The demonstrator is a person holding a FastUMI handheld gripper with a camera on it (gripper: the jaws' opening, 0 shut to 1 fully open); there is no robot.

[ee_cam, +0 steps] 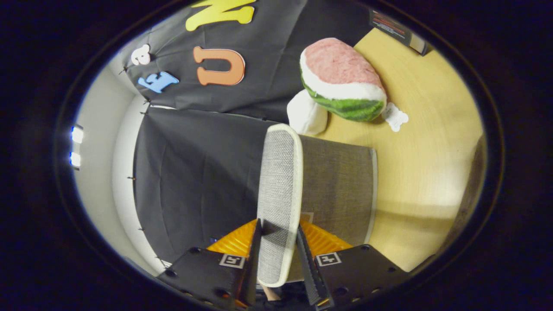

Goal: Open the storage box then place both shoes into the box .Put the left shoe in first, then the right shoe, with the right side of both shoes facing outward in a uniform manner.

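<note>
The storage box (339, 185) is grey fabric with pale trim and stands on the wooden table (427, 164). Its lid (278, 181), a woven grey panel with a cream border, is lifted up on edge and runs straight out between my fingers. My gripper (278, 226) is shut on the lid's near edge, with one black finger (252, 259) pressing on each face. The view is rolled sideways, so the table appears to stand upright beside the box. The inside of the box is hidden behind the lid and the box wall.
Beyond the box a watermelon-slice plush (341, 77) lies on the table beside a white soft lump (306, 114) and a small white bone-shaped piece (395, 116). A dark booklet (397, 30) lies at the table's far end. Black cloth walls stand behind the box.
</note>
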